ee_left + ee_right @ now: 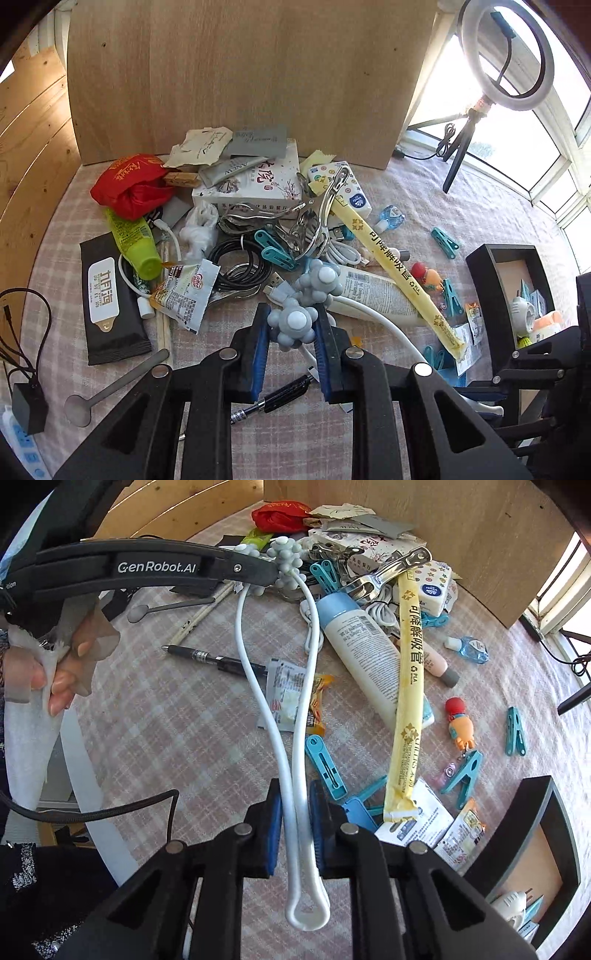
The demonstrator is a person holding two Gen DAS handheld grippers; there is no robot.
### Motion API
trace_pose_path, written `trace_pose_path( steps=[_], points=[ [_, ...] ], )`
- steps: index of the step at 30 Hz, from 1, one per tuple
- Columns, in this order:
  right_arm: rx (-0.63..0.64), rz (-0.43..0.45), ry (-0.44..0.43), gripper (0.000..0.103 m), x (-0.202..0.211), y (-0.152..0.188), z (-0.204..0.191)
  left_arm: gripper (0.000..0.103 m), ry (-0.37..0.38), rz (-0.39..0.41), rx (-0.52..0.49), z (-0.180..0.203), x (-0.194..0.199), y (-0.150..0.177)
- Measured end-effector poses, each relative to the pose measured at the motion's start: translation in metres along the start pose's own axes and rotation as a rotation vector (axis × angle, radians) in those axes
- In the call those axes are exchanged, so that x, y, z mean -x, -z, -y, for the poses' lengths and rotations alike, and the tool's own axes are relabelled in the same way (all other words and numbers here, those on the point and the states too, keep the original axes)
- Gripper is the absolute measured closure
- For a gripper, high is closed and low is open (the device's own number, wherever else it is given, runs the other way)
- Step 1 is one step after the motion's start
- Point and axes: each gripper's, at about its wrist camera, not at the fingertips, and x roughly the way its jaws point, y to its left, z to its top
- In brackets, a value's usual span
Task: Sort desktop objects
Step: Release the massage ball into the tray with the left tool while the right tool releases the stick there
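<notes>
Left gripper closed down on a grey knobbly massager head, blue pads pinching it from both sides; a second knobbly head sat just beyond the fingertips, free of the pads. Rubbery, bumpy balls on both heads, pale caps on the bumps. Seen side-on from the right wrist view as a black arm marked GenRobot.AI, tip at the grey heads.

Right gripper nearly closed on the white two-stem handle of the same massager, both smooth stems squeezed together between the blue pads, looped end sticking out behind the fingers. Stems ran forward from right gripper across the checked pink worktop up to the heads in left gripper, so the item was stretched between the two grippers.

Left of stems: grey spoon, black pen. Under stems: foil sachet. Right of stems: blue clothespin, white bottle with blue cap, long yellow paper straw sleeve, small orange figure, teal clip, black open box at far right edge.
</notes>
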Motion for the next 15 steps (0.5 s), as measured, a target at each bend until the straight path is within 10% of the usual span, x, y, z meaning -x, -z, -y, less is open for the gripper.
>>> trace_pose_path(
  steps=[15],
  points=[
    [-0.347, 0.09, 0.12, 0.09, 0.081, 0.12, 0.067, 0.082, 0.219, -0.035, -0.31, 0.189, -0.024, -0.028]
  ],
)
